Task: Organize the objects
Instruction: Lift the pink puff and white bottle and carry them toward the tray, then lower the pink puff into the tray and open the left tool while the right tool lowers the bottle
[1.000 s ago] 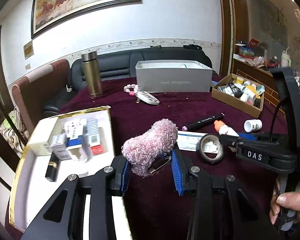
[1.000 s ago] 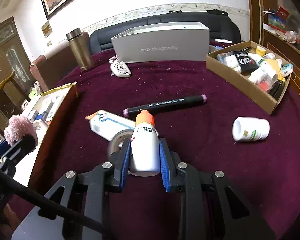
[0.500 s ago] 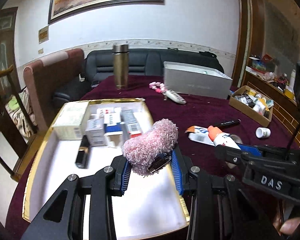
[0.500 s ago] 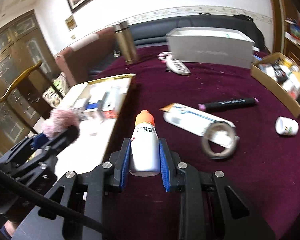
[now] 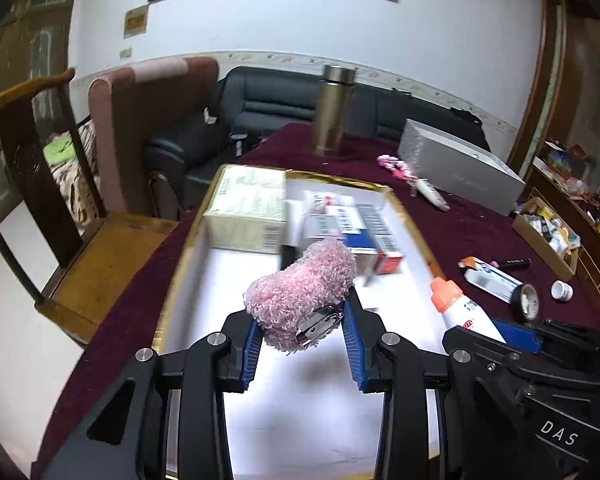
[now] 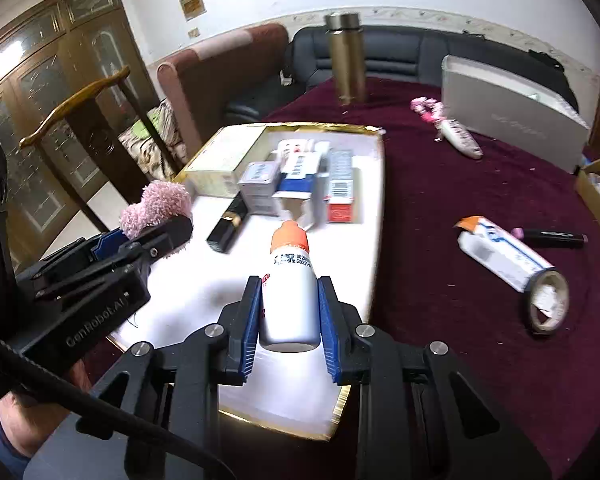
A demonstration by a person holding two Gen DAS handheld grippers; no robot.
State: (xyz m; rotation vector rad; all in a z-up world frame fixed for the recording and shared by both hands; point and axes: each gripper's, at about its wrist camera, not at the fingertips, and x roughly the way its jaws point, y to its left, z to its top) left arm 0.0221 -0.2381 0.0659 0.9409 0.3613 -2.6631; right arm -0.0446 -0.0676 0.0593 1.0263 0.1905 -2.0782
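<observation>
Now we are mid-delivery: our left gripper (image 5: 302, 344) clamps the pink clip (image 5: 300, 302) and our right gripper (image 6: 288, 314) pinches the bottle (image 6: 289, 292), both above the tray (image 6: 376, 240). Next we need to lower each onto bare floor, then release.

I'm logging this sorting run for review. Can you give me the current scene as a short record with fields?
left gripper: shut on pink fluffy clip
right gripper: shut on white bottle, orange cap
under both: gold-rimmed white tray
in tray: small boxes, at far end
on cloth beside tray: tape roll, marker, long box
</observation>
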